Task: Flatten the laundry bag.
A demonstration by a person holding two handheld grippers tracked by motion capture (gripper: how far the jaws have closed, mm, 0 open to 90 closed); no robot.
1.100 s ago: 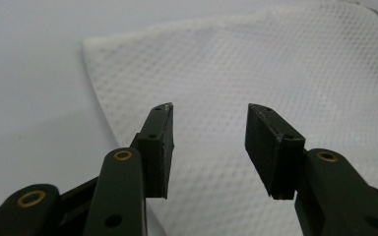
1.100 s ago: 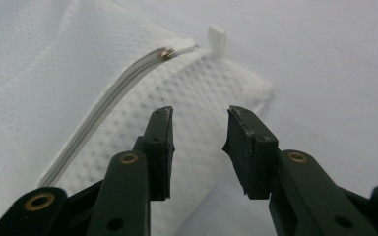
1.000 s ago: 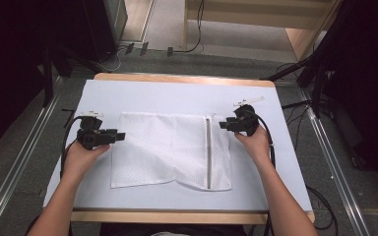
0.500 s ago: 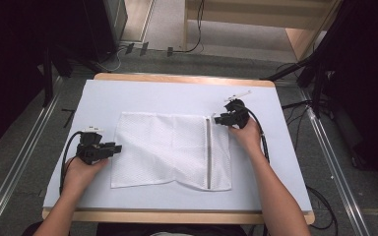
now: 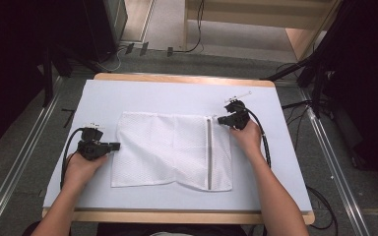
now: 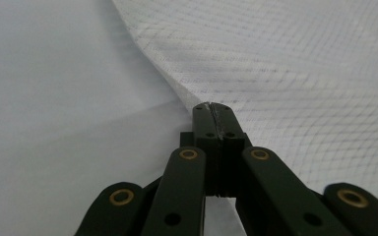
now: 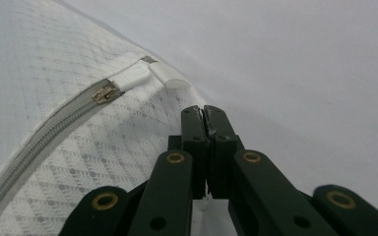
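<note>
A white mesh laundry bag (image 5: 167, 150) lies flat on the pale table (image 5: 177, 93), its grey zipper (image 5: 209, 152) running near its right edge. My left gripper (image 5: 117, 145) lies level at the bag's left edge. Its jaws have just closed and now pinch the mesh edge (image 6: 177, 93), with my left gripper (image 6: 211, 109) tight together. My right gripper (image 5: 220, 119) sits at the bag's far right corner. Its jaws have also just closed on the fabric beside the zipper pull (image 7: 106, 92), my right gripper (image 7: 204, 115) showing no gap.
Black cables (image 5: 263, 140) trail from both grippers across the table. Metal rails (image 5: 15, 172) run along the floor on both sides. A wooden frame (image 5: 295, 29) and dark equipment stand beyond the far edge.
The left gripper came a little toward the near edge along the bag's left side. The right gripper shifted slightly left onto the bag's corner.
</note>
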